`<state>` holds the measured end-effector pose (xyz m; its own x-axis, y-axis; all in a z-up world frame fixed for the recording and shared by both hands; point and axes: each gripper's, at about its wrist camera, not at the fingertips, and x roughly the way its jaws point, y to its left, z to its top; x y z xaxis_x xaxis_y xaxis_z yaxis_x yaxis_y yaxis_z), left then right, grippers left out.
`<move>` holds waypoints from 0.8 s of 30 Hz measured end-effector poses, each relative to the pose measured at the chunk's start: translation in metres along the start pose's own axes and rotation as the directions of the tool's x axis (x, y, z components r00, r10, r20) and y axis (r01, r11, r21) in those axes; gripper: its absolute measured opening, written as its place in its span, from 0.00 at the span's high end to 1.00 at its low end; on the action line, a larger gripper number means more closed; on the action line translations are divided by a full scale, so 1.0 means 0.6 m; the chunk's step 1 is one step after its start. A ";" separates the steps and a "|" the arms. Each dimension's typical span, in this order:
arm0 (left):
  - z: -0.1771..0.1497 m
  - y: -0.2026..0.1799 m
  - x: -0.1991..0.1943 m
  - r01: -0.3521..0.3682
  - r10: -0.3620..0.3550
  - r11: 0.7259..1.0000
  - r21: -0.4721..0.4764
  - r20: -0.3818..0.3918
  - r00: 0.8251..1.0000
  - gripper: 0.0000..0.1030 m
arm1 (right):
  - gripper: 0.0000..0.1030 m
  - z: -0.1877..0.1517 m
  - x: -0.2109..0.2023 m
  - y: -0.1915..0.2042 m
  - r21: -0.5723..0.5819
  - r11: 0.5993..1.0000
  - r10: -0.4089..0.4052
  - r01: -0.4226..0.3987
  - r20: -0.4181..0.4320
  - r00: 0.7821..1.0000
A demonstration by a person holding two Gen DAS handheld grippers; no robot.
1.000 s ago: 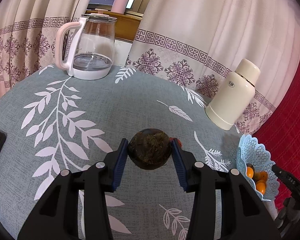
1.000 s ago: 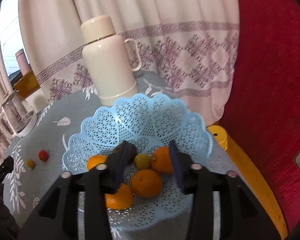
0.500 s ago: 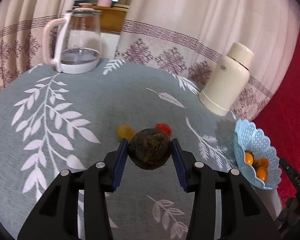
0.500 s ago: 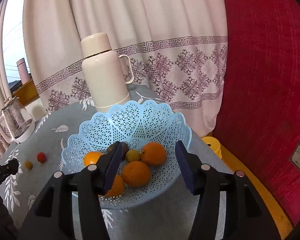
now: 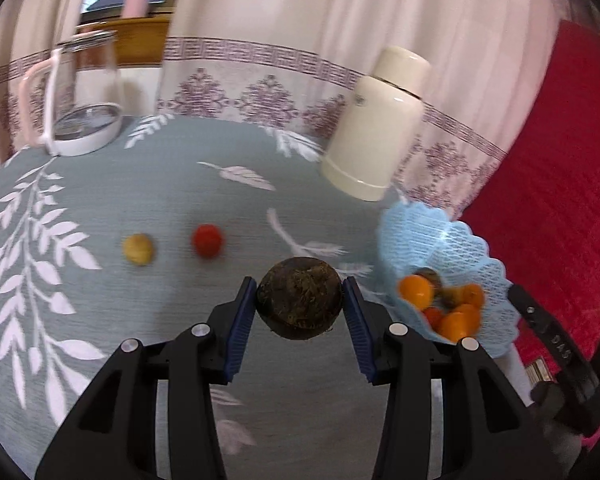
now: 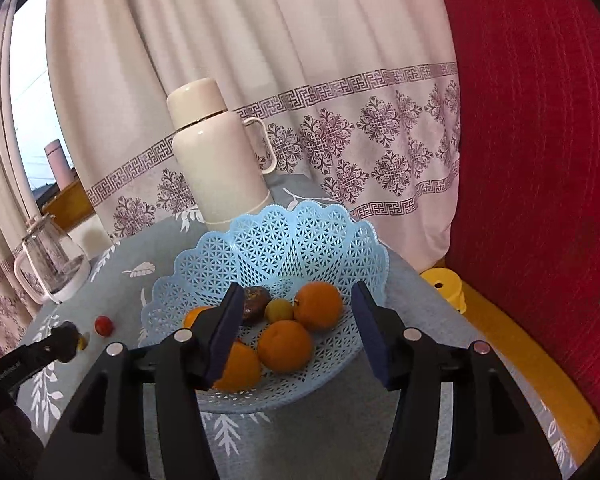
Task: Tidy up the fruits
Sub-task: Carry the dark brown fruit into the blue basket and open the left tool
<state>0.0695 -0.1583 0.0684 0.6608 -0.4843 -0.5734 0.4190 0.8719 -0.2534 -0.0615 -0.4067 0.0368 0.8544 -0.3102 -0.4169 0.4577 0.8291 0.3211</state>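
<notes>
Pale curtains with a purple patterned band hang behind a round table under a grey-green cloth printed with white leaves (image 5: pixel 172 184). Seen from the left wrist, the left gripper (image 5: pixel 300 304) has its blue-padded fingers pressed against both sides of a dark brown, rough-skinned round fruit (image 5: pixel 299 303), carried clear above the cloth. A small yellow fruit (image 5: pixel 139 249) and a small red fruit (image 5: pixel 207 240) lie loose on the cloth, far and to the left of it. The pale blue lattice plastic basket (image 5: pixel 476 256) holding oranges sits to the right of the held fruit, near the table's edge, with a cream thermos flask (image 5: pixel 376 128) beyond it and a glass kettle with a pink handle (image 5: pixel 80 96) far left. From the right wrist, the right gripper (image 6: pixel 296 340) hangs wide apart and empty over the near rim of the same basket (image 6: pixel 284 236), above several oranges (image 6: pixel 318 306), a small greenish-yellow fruit (image 6: pixel 279 310) and another dark fruit (image 6: pixel 256 304). Judging by this layout, the left gripper needs to travel rightward to bring its fruit over the basket, while the right gripper, already there, may be in its way.
</notes>
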 end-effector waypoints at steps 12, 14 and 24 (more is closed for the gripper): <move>0.003 -0.114 0.029 0.103 -0.100 0.990 0.092 -0.034 0.994 0.56 | 0.46 -0.001 0.001 -0.024 0.078 0.997 0.000 0.000 -0.006 1.000; 0.001 -0.128 0.037 0.113 -0.109 0.988 0.106 -0.042 0.993 0.56 | 0.46 -0.002 -0.001 -0.024 0.081 0.997 -0.003 0.003 0.000 1.000; -0.009 -0.163 0.077 0.136 -0.125 0.979 0.152 -0.082 0.989 0.56 | 0.46 0.000 -0.008 -0.032 0.106 0.994 -0.006 0.004 0.024 1.000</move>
<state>0.0554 -0.2657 0.0624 0.5506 -0.5815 -0.5990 0.5946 0.7768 -0.2076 -0.0742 -0.4209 0.0326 0.8571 -0.3267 -0.3982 0.4845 0.7739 0.4079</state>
